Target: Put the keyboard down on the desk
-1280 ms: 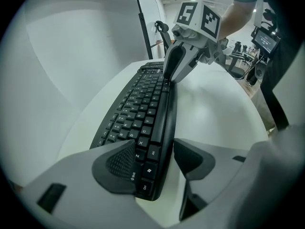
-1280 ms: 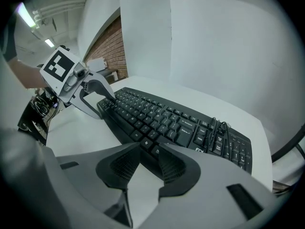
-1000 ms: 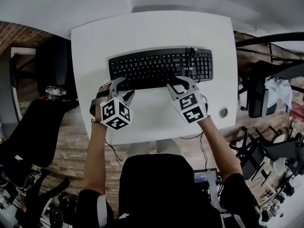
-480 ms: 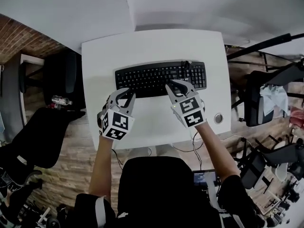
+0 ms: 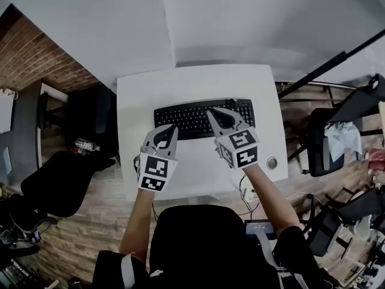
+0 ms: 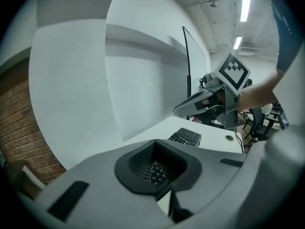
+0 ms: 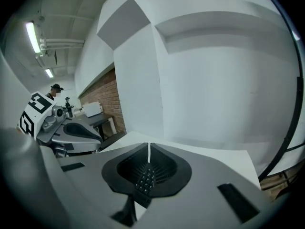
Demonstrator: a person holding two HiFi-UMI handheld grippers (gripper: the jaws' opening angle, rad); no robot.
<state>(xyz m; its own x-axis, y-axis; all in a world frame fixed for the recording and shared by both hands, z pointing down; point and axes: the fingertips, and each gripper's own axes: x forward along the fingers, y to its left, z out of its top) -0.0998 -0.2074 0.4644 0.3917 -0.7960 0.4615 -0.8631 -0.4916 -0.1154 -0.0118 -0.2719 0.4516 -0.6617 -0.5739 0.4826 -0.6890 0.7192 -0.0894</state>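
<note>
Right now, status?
Left claw shut, empty. Right claw just closed up, empty. Keyboard flat on desk, claws off it. Nothing in the way.

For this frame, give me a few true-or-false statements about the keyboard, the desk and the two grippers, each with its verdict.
1. The black computer keyboard lies flat on the white rectangular desk. True.
2. The right gripper is clamped on the keyboard's edge. False: its jaws have just been closing and meet on nothing, up above the keyboard.
3. The left gripper is shut with nothing between its jaws. True; its jaws have just been closing too.
4. A computer mouse sits on the desk to the right of the keyboard. False: no mouse shows; only a small round grommet is set in the desk near that corner.
</note>
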